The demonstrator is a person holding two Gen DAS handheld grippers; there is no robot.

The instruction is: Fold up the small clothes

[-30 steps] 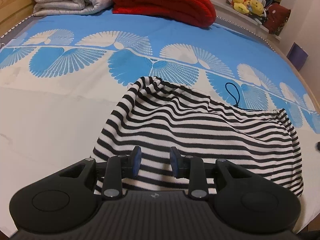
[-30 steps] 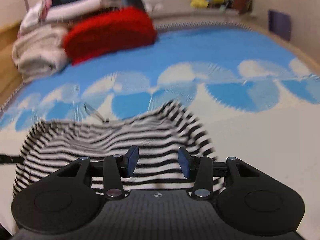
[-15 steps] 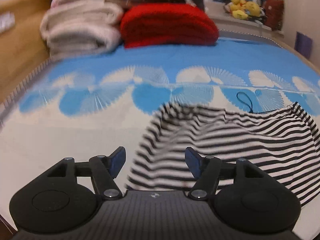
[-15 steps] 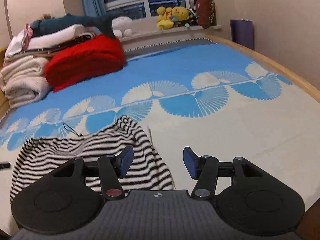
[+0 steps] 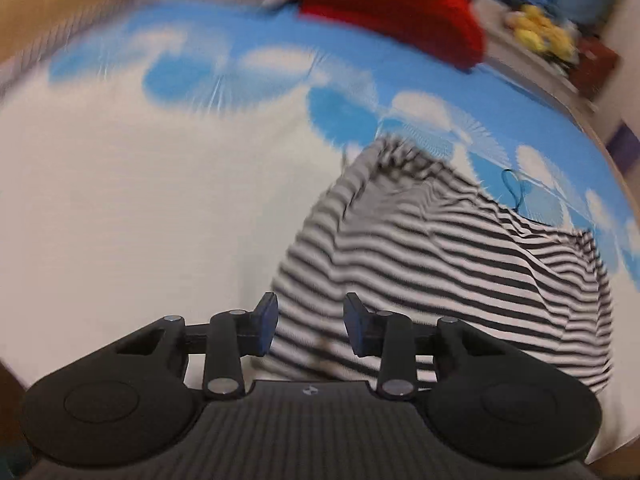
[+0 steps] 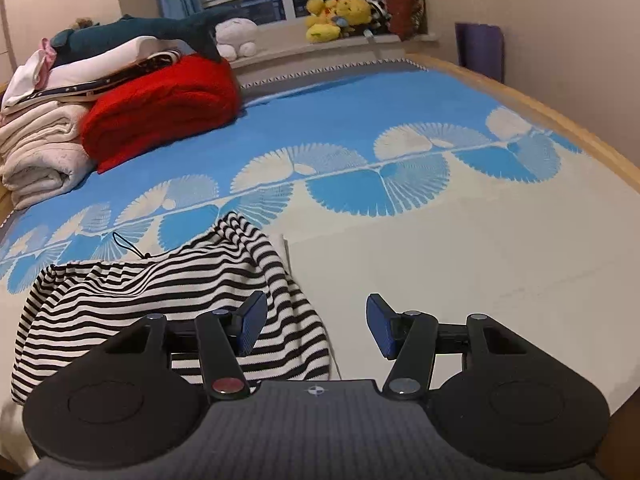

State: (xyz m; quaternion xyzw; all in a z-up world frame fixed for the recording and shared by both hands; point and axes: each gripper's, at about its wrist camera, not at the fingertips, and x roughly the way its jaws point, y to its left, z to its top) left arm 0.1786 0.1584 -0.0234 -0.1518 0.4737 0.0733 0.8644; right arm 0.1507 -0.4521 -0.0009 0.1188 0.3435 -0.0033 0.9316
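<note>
Black-white striped garment point(image 6: 160, 292) rumpled on bedspread point(image 6: 400, 92); both jaws apart, empty.

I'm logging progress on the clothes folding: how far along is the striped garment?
Done: the striped garment lies bunched on the bed cover, apparently folded over once, though unevenly. In hand: nothing; the left tool and right tool are both open, the left poised over its near edge. Left: tidying and finishing the fold.
</note>
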